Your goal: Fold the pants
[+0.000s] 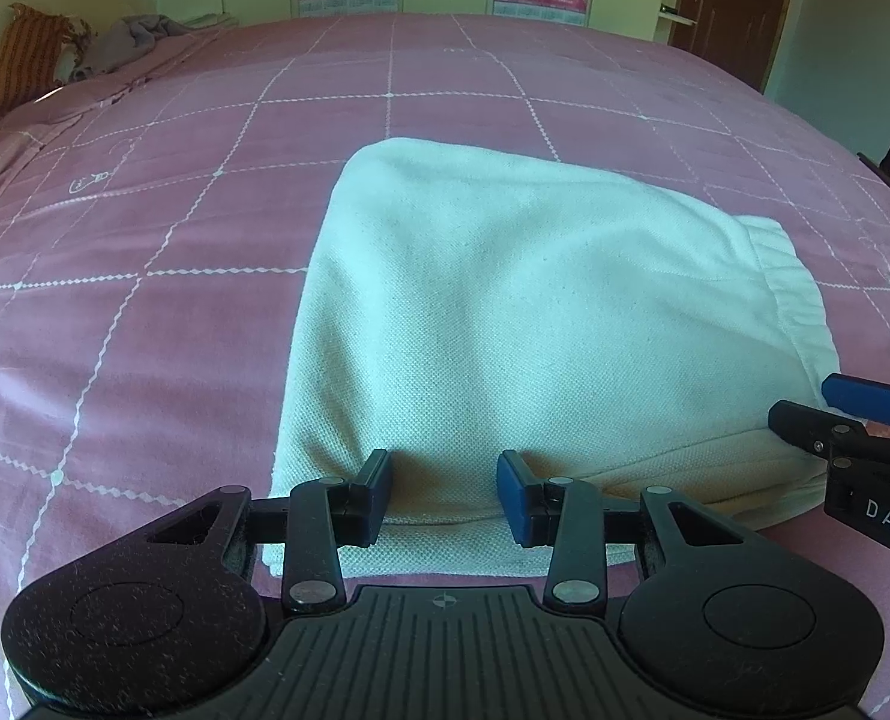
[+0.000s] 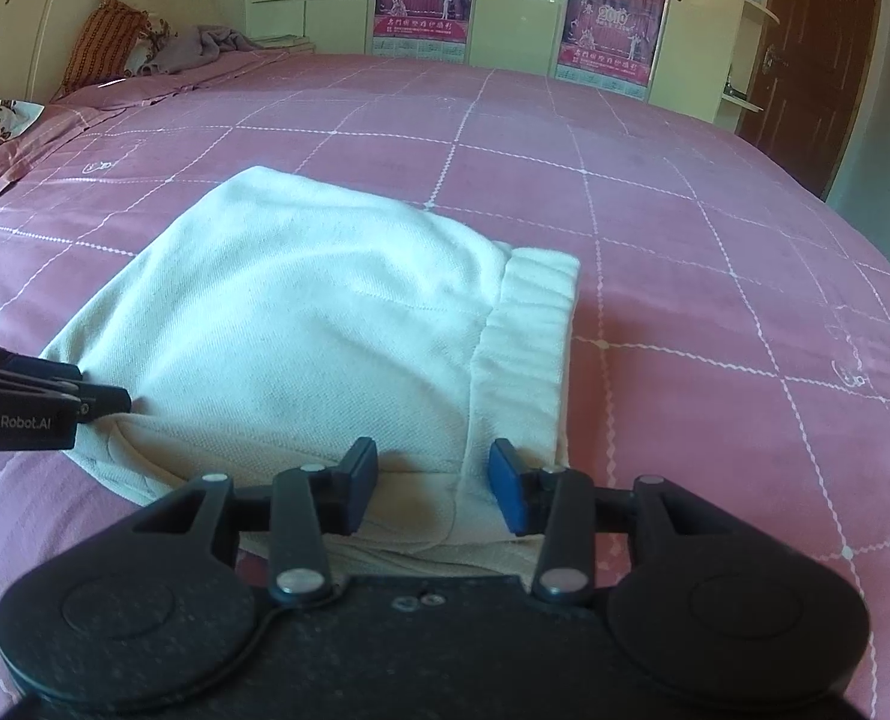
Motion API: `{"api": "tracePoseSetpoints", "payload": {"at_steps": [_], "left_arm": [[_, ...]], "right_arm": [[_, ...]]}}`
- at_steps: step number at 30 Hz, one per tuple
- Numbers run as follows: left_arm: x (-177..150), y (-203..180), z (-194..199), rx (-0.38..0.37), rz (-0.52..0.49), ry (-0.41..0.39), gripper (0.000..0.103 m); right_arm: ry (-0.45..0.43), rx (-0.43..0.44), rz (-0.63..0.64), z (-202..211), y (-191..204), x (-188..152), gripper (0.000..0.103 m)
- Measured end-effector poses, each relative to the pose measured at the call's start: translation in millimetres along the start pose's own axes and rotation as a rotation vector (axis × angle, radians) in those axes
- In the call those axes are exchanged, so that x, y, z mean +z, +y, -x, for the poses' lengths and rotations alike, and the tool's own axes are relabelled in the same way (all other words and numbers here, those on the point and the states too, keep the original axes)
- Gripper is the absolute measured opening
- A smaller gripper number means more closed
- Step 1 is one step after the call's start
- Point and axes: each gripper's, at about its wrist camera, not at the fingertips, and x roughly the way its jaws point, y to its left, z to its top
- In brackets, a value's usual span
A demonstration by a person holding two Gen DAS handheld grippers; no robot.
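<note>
The pants (image 1: 505, 312) lie on the bed (image 1: 144, 300) as a compact, layered white bundle, with the elastic waistband (image 2: 535, 324) showing along its right edge. Judging by the stacked layers at the near edge, the folding looks nearly or wholly done; what may remain is one more fold, or only squaring up the bundle.

The left tool (image 1: 445, 489) sits at the near edge of the bundle with its fingers apart and nothing between them. The right tool (image 2: 434, 489) is likewise spread open and holds nothing, poised over the near right corner beside the waistband. Each tool also shows at the edge of the other's view, close to the cloth.

Around the pants the pink checked sheet is bare. At the head of the bed, well apart, are an orange pillow (image 2: 99, 42) and a crumpled grey blanket (image 2: 198, 48). Beyond stand a wardrobe with two posters (image 2: 423, 0) and a brown door (image 2: 811, 60). Nothing seems to stand in the way.
</note>
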Motion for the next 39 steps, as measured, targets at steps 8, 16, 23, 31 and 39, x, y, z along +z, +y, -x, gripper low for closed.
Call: {"api": "tracePoseSetpoints", "payload": {"at_steps": [8, 16, 23, 31, 39], "left_arm": [[6.3, 5.1, 5.3, -0.007, 0.001, 0.003, 0.041], [23.5, 11.1, 12.4, 0.126, -0.058, -0.034, 0.059], [35.3, 23.2, -8.2, 0.143, -0.042, 0.022, 0.06], [45.1, 44.7, -35.8, -0.057, 0.11, 0.125, 0.06], [44.1, 65.3, -48.4, -0.228, 0.229, 0.156, 0.039]], "right_arm": [[-0.011, -0.022, 0.002, -0.3, 2.3, 1.9, 0.049], [-0.059, 0.017, -0.033, 10.5, -9.5, 11.2, 0.082], [0.055, 0.093, -0.19, -10.0, -57.6, 14.2, 0.083], [0.22, 0.35, -0.522, -45.4, -111.4, 2.4, 0.087], [0.206, 0.52, -0.654, -73.0, -130.0, 5.4, 0.083]]}}
